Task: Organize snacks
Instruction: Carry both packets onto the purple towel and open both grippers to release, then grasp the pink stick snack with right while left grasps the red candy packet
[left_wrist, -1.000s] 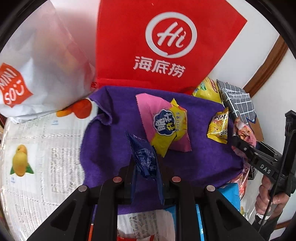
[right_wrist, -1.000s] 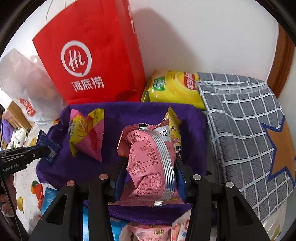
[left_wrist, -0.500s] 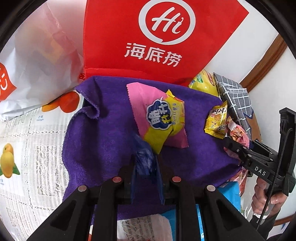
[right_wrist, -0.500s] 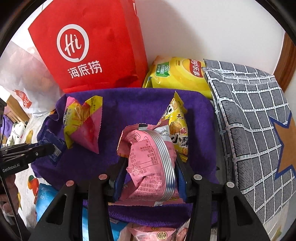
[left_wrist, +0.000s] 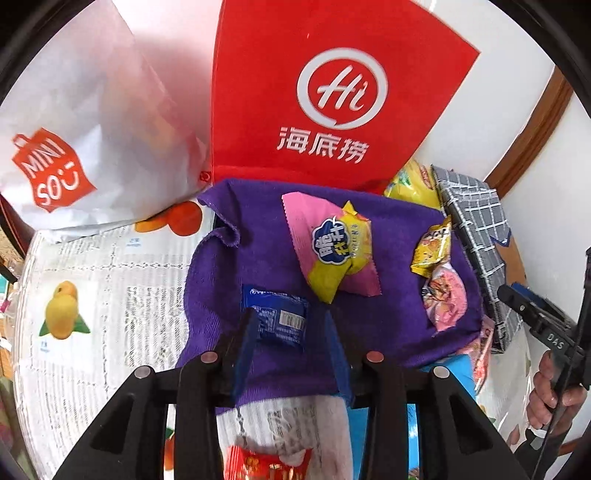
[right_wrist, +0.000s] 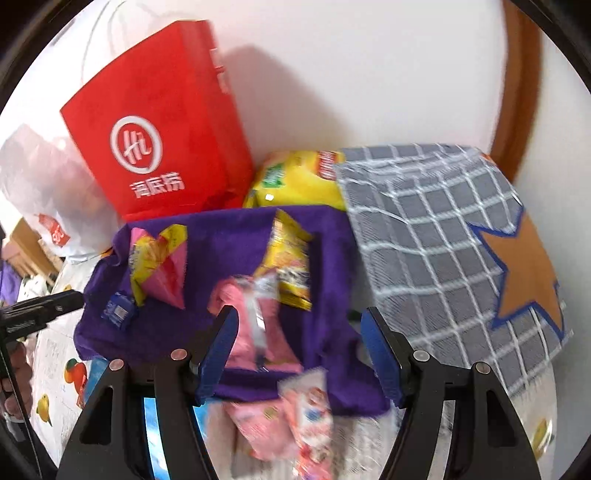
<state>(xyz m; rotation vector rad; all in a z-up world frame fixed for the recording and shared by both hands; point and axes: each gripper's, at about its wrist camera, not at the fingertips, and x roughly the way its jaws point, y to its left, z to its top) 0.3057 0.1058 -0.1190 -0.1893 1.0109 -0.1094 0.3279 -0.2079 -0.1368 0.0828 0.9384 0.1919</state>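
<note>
A purple cloth (left_wrist: 221, 288) (right_wrist: 229, 251) holds several snack packets. My left gripper (left_wrist: 290, 328) hovers over its near edge, jaws opening. A small blue packet (left_wrist: 275, 319) (right_wrist: 118, 308) lies flat on the cloth just ahead of the fingertips, free of the pads. My right gripper (right_wrist: 299, 328) is also opening. A pink packet (right_wrist: 255, 325) (left_wrist: 445, 299) lies on the cloth near its left finger, not gripped. A pink-and-yellow packet (left_wrist: 332, 247) (right_wrist: 155, 262) and a small yellow packet (left_wrist: 432, 247) (right_wrist: 291, 258) rest further back.
A red bag (left_wrist: 332, 110) and a white bag (left_wrist: 74, 147) stand behind the cloth. On the right are a grey checked box (right_wrist: 443, 240) and a yellow chip bag (right_wrist: 295, 181). More pink packets (right_wrist: 295, 417) lie at the near edge on the fruit-print tablecloth (left_wrist: 92, 277).
Both grippers have opened and drawn back a little. The blue packet left the left jaws and lies flat; the pink packet dropped from the right jaws onto the cloth.
</note>
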